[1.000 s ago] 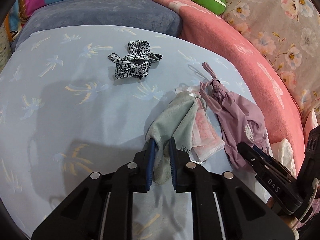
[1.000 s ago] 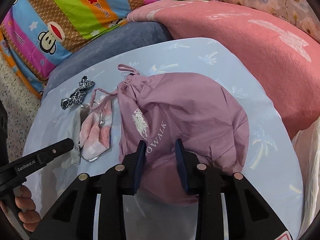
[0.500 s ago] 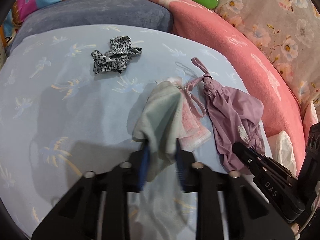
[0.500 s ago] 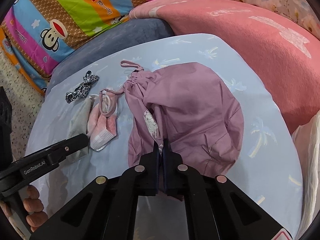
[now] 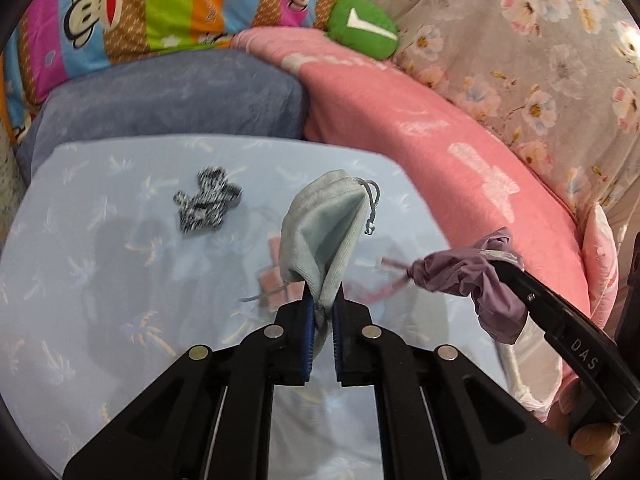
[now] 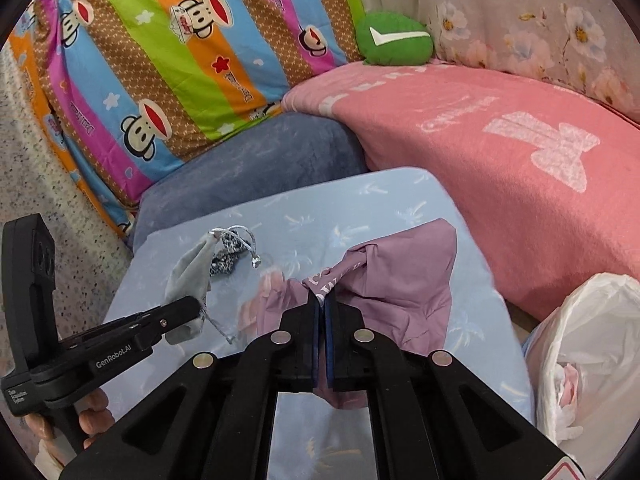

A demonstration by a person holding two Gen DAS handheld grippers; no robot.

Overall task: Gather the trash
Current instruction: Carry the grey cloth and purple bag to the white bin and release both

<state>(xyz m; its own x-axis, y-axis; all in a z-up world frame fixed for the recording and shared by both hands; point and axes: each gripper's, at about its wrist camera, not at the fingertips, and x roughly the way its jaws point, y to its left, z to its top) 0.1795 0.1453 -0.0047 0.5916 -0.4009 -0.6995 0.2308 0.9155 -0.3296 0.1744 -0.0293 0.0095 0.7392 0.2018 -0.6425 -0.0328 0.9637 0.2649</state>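
My left gripper (image 5: 322,312) is shut on a grey-green drawstring pouch (image 5: 320,232) and holds it lifted above the light blue sheet (image 5: 100,280); it also shows in the right wrist view (image 6: 188,276). My right gripper (image 6: 322,308) is shut on a mauve drawstring bag (image 6: 400,280), lifted off the sheet; the bag also shows in the left wrist view (image 5: 472,276). A pink packet (image 5: 276,280) and a leopard-print scrunchie (image 5: 206,204) lie on the sheet.
A white plastic bag (image 6: 588,360) stands open at the right edge of the sheet. A pink blanket (image 6: 500,152), a blue-grey cushion (image 6: 256,168), a striped monkey-print quilt (image 6: 160,60) and a green cushion (image 6: 394,40) ring the sheet.
Both grippers have risen from the sheet. The left has lifted the grey-green pouch; the right closed on the mauve bag and lifted it. The pink packet stays on the sheet.
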